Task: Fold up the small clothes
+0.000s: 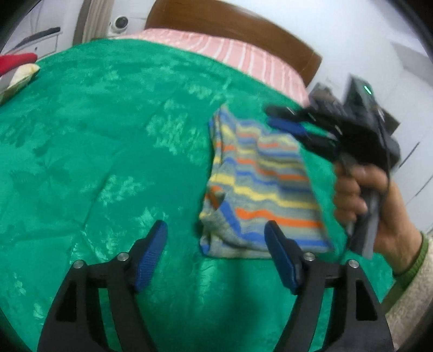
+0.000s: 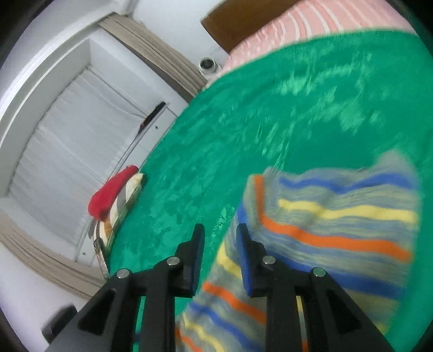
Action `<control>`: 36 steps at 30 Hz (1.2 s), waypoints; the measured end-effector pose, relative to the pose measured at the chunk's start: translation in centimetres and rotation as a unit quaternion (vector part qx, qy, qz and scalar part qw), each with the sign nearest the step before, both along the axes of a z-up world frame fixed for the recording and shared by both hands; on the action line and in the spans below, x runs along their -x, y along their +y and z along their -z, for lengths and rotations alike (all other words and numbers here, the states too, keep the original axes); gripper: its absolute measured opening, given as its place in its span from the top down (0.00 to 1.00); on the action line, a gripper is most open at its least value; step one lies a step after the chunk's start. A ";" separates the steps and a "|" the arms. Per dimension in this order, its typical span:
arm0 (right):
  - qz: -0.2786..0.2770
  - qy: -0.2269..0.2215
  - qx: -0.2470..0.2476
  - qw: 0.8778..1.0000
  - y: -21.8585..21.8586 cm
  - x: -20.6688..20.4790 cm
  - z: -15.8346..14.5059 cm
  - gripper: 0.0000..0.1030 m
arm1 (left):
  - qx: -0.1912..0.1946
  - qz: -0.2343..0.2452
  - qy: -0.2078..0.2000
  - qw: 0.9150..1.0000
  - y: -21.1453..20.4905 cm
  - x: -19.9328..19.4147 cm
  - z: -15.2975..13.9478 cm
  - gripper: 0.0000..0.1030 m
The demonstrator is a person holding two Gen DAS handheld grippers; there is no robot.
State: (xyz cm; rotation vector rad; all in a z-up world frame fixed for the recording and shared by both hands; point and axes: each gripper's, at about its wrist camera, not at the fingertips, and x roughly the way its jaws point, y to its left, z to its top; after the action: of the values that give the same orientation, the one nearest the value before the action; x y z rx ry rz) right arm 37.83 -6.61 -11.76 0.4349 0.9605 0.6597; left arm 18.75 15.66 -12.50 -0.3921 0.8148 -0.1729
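A small striped garment (image 1: 259, 184), grey with blue, yellow and orange bands, lies folded on the green blanket (image 1: 108, 135), right of centre. My left gripper (image 1: 216, 227) hovers just short of its near edge, jaws wide open, with nothing between the blue pads. A hand (image 1: 351, 189) holds my right gripper (image 1: 272, 116) over the garment's far right corner. In the right wrist view the right gripper (image 2: 220, 228) stands open by a narrow gap. Only green blanket shows between the fingertips, and the blurred garment (image 2: 338, 216) lies below and to the right.
A pink striped pillow (image 1: 243, 54) and a wooden headboard (image 1: 230, 21) close off the far end of the bed. A red cloth (image 2: 113, 189) on a small pile sits at the bed's left edge, beside white cupboard doors (image 2: 67, 135).
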 end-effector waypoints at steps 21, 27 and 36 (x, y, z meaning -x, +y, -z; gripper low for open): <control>0.077 -0.027 0.164 0.983 -11.3 22.2 2.8 0.48 | -0.167 -0.034 0.036 0.985 -1.6 2.0 -0.3 0.14; 0.155 -0.064 0.178 0.970 -14.9 29.2 1.2 0.27 | -0.212 -0.043 0.022 0.976 -3.0 4.4 -0.7 0.14; 0.194 -0.068 0.211 0.956 -16.8 31.7 2.1 0.22 | -0.234 -0.046 0.015 0.971 -3.7 5.4 -1.1 0.14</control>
State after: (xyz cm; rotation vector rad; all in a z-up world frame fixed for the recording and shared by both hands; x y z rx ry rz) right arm 6.12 -23.43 -13.82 0.1841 0.8263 0.1172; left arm 13.37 11.91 -11.41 0.0142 0.8362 0.1127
